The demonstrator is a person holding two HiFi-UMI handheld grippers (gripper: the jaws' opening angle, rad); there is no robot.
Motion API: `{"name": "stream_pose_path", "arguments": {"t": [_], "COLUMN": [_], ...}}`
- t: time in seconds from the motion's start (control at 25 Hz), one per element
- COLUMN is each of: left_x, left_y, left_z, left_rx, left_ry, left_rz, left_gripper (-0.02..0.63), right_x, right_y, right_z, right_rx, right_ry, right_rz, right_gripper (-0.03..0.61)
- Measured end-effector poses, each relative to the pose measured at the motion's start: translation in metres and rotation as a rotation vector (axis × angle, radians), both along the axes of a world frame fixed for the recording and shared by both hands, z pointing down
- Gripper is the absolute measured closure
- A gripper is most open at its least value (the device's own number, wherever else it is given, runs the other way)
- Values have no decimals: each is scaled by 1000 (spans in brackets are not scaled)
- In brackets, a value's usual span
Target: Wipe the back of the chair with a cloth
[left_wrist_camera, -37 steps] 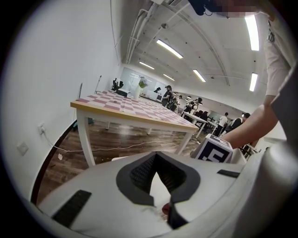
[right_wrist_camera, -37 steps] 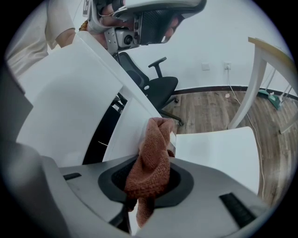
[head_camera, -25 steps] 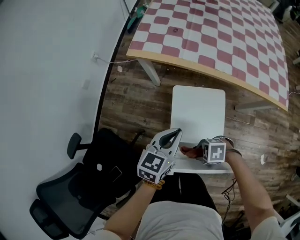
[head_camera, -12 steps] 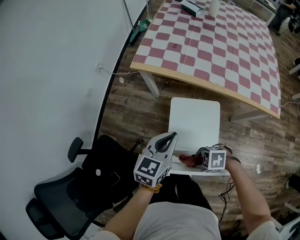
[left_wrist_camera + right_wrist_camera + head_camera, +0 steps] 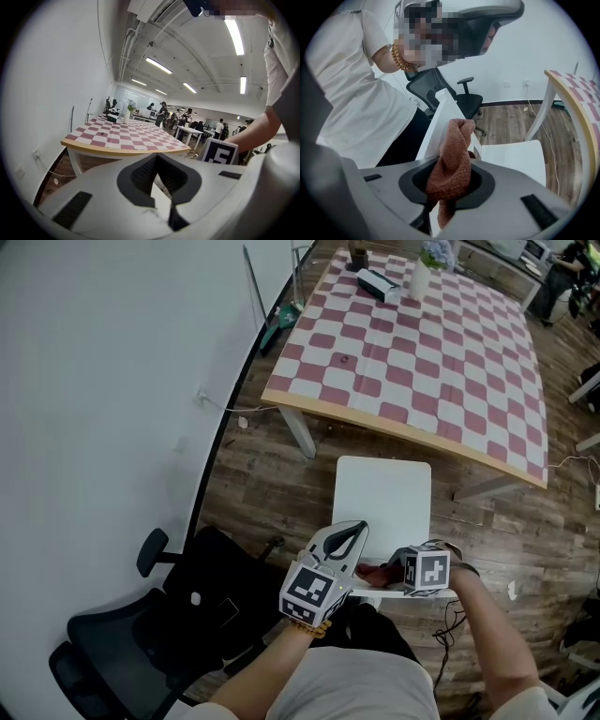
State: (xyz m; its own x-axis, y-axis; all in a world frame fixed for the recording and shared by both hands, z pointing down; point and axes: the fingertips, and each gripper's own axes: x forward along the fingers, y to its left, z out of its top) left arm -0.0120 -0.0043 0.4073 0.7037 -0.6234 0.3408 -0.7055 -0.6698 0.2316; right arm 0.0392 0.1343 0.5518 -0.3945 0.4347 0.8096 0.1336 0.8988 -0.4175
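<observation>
Head view. White chair (image 5: 384, 495) stands on the wood floor (image 5: 253, 474), seat tucked toward a tabletop (image 5: 422, 352) covered in red-and-white checks. The chair back (image 5: 403, 593) runs as a narrow white strip nearest the person. Left tool (image 5: 354, 529) sits over the left end of that strip, tips pointing away toward the seat. Right tool (image 5: 386, 568) is at the middle of the strip, pointing left, with a reddish-brown cloth (image 5: 375, 571) bunched at its tip on the top edge of the back. The two tools are near one another. Black office chair (image 5: 141, 634) to the left, by the white wall.

Left gripper view. Left tool's jaws pressed together at the tips, nothing clamped there (a white sliver shows in the gap lower down; cannot tell what it is). Beyond: the checked tabletop side-on, and the right tool's marker cube (image 5: 220, 152) close on the right.

Right gripper view. Right tool pinching the cloth, which fills the hollow between the jaws and rises in a thick fold past the tips. The fold's top lies against the upper edge of the white chair back. The seat spreads out to the right, and the office chair stands behind by the wall.
</observation>
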Motion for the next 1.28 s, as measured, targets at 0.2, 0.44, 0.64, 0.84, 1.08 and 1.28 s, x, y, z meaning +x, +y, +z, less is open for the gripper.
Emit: {"name": "stream_pose_path", "arguments": {"t": [0.2, 0.44, 0.64, 0.84, 1.08, 1.28], "left_x": [12, 24, 35, 42, 45, 50], "left_y": [3, 0, -1, -2, -8, -13], "left_z": [-3, 6, 17, 29, 44, 52], "left_rx": [-8, -25, -48, -69, -91, -102], "left_ry": [12, 22, 35, 47, 54, 60], "left_rz": [18, 29, 33, 30, 13, 11], "left_gripper": [601, 601, 601, 601, 601, 601], "right_x": [4, 10, 16, 25, 23, 21], "right_y": [0, -3, -4, -6, 0, -2], "right_z": [-4, 12, 31, 54, 70, 86], "right_rx": [-8, -4, -14, -22, -50, -50], "right_ry": [-1, 29, 50, 80, 57, 47], "right_rz": [2, 3, 5, 12, 5, -4], "right_gripper": [477, 477, 477, 477, 477, 477]}}
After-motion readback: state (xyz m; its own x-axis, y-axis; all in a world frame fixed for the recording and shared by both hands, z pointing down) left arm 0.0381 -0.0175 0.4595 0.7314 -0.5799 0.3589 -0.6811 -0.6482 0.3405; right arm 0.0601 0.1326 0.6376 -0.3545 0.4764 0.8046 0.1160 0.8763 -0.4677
